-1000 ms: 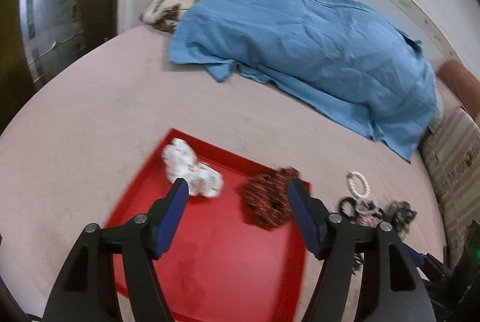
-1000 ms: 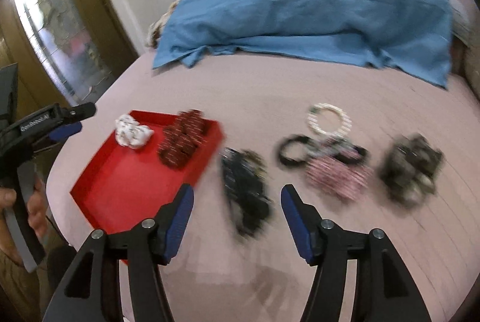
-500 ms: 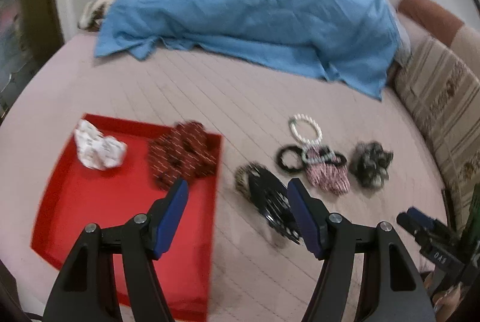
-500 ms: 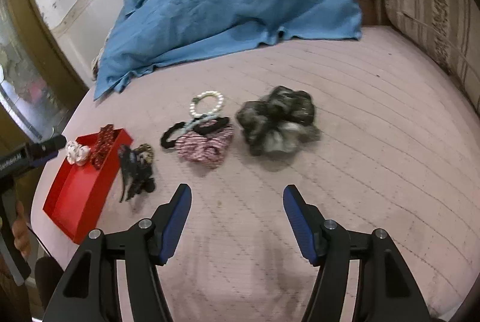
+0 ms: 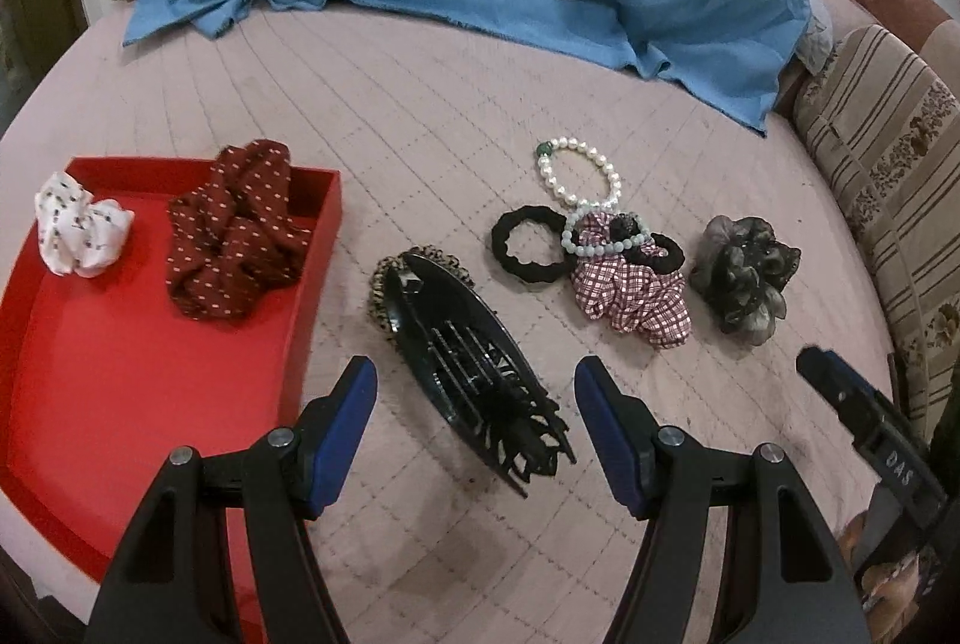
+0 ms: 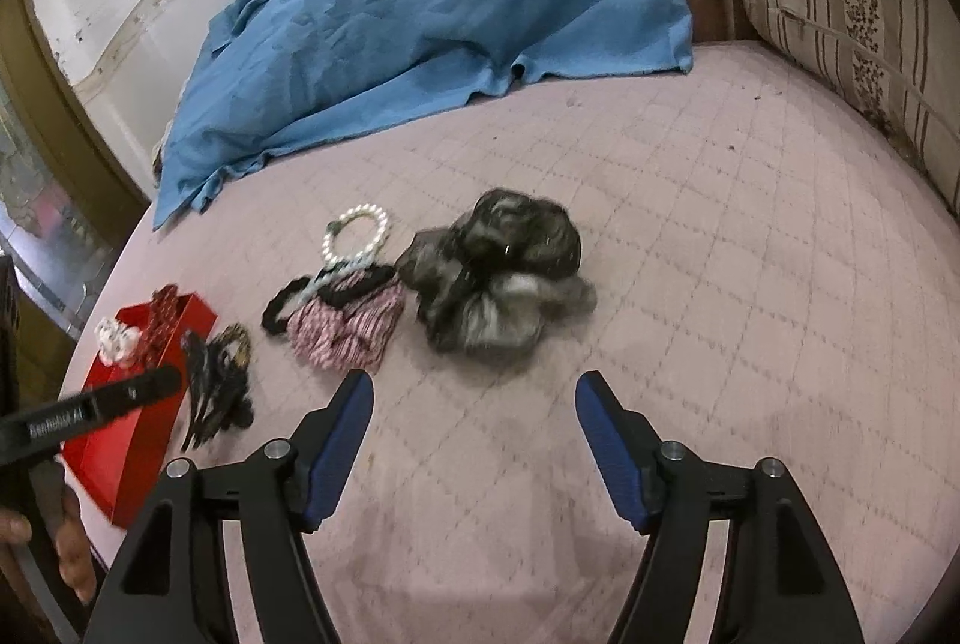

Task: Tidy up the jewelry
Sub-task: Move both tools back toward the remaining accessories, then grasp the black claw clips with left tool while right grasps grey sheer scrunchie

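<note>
Both hand-held grippers sit wide open and empty: my left hand-held gripper (image 5: 474, 407) frames the black hair claw (image 5: 465, 356), my right hand-held gripper (image 6: 474, 413) hovers short of the grey scrunchie (image 6: 498, 278). I count two pieces in the red tray (image 5: 120, 374), the white scrunchie (image 5: 81, 224) and maroon scrunchie (image 5: 234, 239). Left on the bed (image 5: 420, 104): claw, pearl bracelet (image 5: 579, 170), black hair tie (image 5: 528, 242), checked scrunchie (image 5: 630, 290), grey scrunchie. Roughly a third done, I judge.
</note>
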Motion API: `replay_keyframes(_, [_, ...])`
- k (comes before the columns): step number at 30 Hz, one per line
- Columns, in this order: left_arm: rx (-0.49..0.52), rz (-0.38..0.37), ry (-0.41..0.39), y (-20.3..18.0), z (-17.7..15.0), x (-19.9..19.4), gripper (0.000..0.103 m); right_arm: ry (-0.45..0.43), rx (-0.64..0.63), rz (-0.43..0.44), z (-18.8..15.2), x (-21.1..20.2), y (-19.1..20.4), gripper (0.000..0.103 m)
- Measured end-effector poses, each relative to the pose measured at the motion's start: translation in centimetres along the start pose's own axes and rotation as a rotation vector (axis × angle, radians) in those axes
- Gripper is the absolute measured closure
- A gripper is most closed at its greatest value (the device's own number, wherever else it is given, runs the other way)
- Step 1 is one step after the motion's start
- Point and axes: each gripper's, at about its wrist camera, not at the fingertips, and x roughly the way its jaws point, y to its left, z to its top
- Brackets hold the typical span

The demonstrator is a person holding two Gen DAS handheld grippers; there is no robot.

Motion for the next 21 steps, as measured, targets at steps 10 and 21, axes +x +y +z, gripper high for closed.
replay_keyframes(10, [-0.008, 0.018, 0.026, -0.2, 0.5, 2.2, 0.035, -0.022, 0.026, -0.028, 3.7, 3.1, -0.9, 0.021])
replay_keyframes(21, [-0.012, 0.014, 0.04, -0.3, 0.3, 3.1, 0.035, 0.017, 0.051, -0.039, 5.0, 6.2, -2.0, 0.021])
